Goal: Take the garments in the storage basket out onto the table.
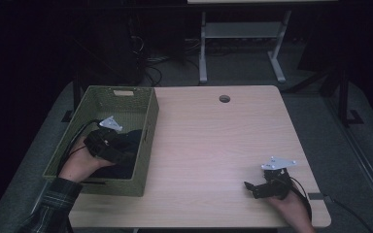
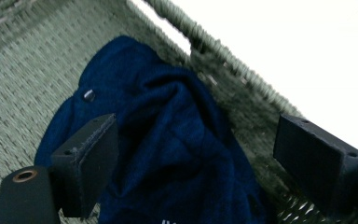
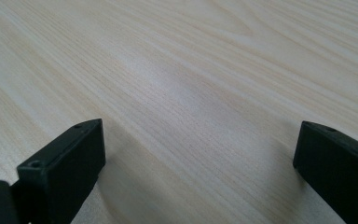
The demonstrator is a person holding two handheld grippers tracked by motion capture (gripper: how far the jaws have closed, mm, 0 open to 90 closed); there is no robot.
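Pale wood table [image 1: 213,145]: your left gripper [image 2: 186,158], jaws wide, hangs over the blue cloth [image 2: 168,140] in the basket [image 1: 148,131], ungrasped; right gripper [image 3: 196,163] idles, wide, empty.

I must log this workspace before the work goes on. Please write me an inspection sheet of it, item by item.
Surface: pale wood table, bare, with a round hole near the far edge.
Job's things: dark blue cloth crumpled inside the green woven basket at the table's left.
Clutter: nothing seen.
Grippers: left claw open, down in the basket over the cloth; right claw open, low over bare wood.
Cables: one trails from each claw; more lie on the floor behind.
Surroundings: dark room, white desk frame beyond.
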